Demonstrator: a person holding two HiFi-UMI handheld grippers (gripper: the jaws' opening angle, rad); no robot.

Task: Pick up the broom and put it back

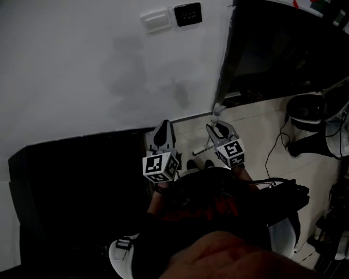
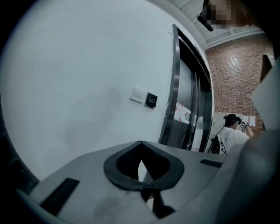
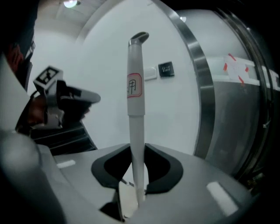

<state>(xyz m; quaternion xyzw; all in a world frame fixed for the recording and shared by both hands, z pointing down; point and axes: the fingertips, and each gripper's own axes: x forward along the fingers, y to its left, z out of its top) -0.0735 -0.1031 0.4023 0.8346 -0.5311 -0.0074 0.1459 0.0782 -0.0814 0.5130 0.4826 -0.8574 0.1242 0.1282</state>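
In the right gripper view the broom's white handle [image 3: 136, 109] stands upright, its hooked top [image 3: 139, 37] above a red-printed label. My right gripper [image 3: 138, 148] is shut on it, the black pads pressing both sides of the shaft. From the head view this gripper [image 1: 218, 128] sits by the wall base, with the handle top [image 1: 218, 110] poking up beyond it. The broom's head is hidden. My left gripper [image 1: 163, 127] hovers to its left, apart from the broom. Its jaws [image 2: 140, 143] meet with nothing between them. It also shows in the right gripper view [image 3: 85, 96].
The white wall carries a light switch [image 1: 155, 20] and a black panel [image 1: 188, 13]. A dark door with a metal frame [image 1: 226, 60] stands to the right. A low black seat [image 1: 71, 180] lies at left. Cables [image 1: 275, 147] and a dark bin [image 1: 306, 109] lie at right. A person [image 2: 231, 136] stands far off.
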